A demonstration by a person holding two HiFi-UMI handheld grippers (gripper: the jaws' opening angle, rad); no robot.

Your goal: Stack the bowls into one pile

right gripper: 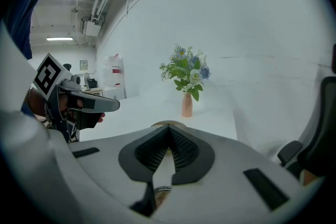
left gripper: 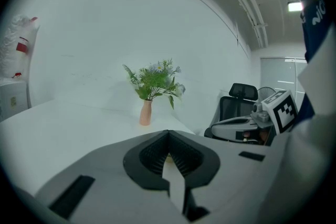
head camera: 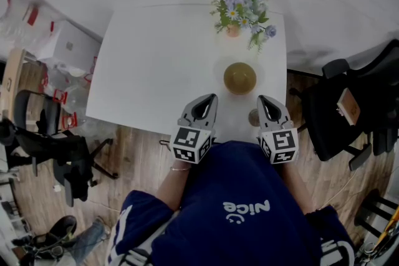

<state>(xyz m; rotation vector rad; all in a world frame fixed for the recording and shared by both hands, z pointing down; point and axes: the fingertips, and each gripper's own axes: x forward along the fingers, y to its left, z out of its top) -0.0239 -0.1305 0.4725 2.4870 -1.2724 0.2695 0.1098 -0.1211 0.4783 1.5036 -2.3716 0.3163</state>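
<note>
- Head view: a white tabletop (head camera: 156,59) with the person in a blue shirt (head camera: 243,196) standing at its near edge, a gripper in each hand.
- The olive-brown bowl (head camera: 240,77) sits on the right half of the tabletop, close to the right edge, between the vase and the near edge. It shows as one rounded dome. I cannot tell whether more than one bowl is in it.
- A vase of flowers (head camera: 233,30) stands upright near the far right corner, well apart from the bowl.
- The left gripper (head camera: 210,99) is over the near edge, pointing toward the far side, its tip near the bowl but to the left of it and not touching it.
- Left gripper view: the two ribbed pads (left gripper: 157,152) meet at the tip, with nothing between them. The jaws are closed and empty.
- The right gripper (head camera: 262,100) is over the near edge toward the right corner, its tip just on the near side of the bowl and apart from it.
- Right gripper view: the jaws are pressed together and hold nothing. The bowl's rim shows just beyond the tip.
- A small brown round thing (head camera: 254,116) lies on the tabletop at the near edge between the two grippers, partly hidden by the right one. I cannot tell what it is.
- A black office chair (head camera: 349,106) stands off the right edge, and another chair (head camera: 50,140) stands on the wooden floor to the left.
</note>
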